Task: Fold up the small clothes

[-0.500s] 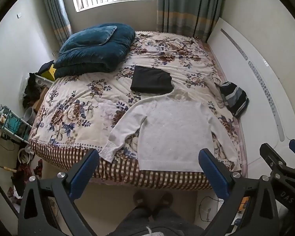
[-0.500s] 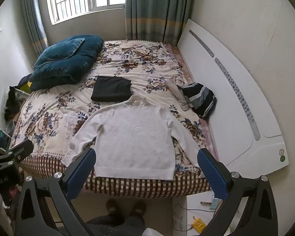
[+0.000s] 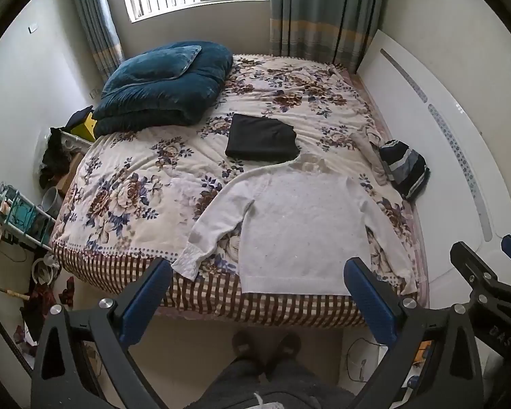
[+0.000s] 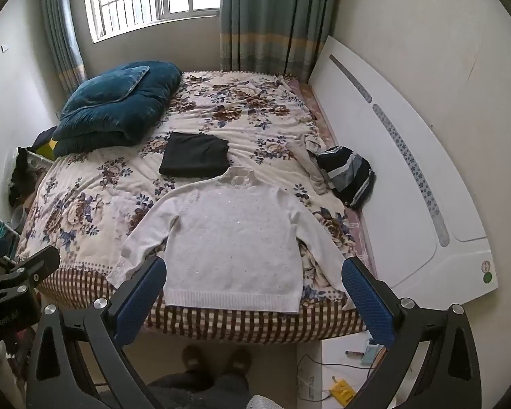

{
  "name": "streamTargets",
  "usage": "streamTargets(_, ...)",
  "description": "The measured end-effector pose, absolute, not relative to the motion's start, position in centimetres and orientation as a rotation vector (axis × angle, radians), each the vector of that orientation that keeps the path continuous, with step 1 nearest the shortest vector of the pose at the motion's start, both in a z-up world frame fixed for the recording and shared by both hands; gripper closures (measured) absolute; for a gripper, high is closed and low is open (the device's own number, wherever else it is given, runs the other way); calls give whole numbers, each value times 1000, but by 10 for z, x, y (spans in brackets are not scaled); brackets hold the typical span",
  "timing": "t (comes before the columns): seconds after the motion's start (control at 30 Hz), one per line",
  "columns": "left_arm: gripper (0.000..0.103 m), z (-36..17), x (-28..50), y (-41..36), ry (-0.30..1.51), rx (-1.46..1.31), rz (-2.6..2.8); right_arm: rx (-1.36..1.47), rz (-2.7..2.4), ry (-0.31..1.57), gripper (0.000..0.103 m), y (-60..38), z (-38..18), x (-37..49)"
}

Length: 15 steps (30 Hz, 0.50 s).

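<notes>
A white long-sleeved sweater (image 3: 299, 225) (image 4: 235, 245) lies flat on the flowered bed (image 3: 136, 184) (image 4: 85, 197), hem at the near edge, both sleeves spread out. A folded black garment (image 3: 260, 136) (image 4: 194, 158) lies just beyond its collar. A crumpled striped dark garment (image 3: 405, 167) (image 4: 347, 173) sits at the bed's right edge. My left gripper (image 3: 255, 296) is open and empty, held back from the bed above the floor. My right gripper (image 4: 252, 296) is open and empty too, in front of the sweater's hem.
A folded teal quilt with a pillow (image 3: 160, 85) (image 4: 115, 105) fills the far left of the bed. A white headboard (image 3: 443, 156) (image 4: 408, 170) runs along the right. A cluttered rack (image 3: 13, 214) stands on the floor at left. The person's feet (image 4: 218, 358) stand at the bed's foot.
Both views have shifted only slightly; the sweater and the other clothes lie as before. Both grippers stay open.
</notes>
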<state>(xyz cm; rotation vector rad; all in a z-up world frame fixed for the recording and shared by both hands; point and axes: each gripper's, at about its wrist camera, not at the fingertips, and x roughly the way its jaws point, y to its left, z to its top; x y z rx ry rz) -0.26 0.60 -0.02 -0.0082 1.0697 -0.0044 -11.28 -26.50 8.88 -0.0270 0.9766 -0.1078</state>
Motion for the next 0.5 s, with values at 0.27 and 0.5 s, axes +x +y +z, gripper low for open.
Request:
streamTargets(0.27, 0, 2, -3, 2, 1064, -6, -1, -29, -101, 973, 0, -261, 94, -115)
streamTargets(0.5, 0, 2, -3, 2, 1063, -5, -2, -29, -100, 971, 0, -262, 99, -115)
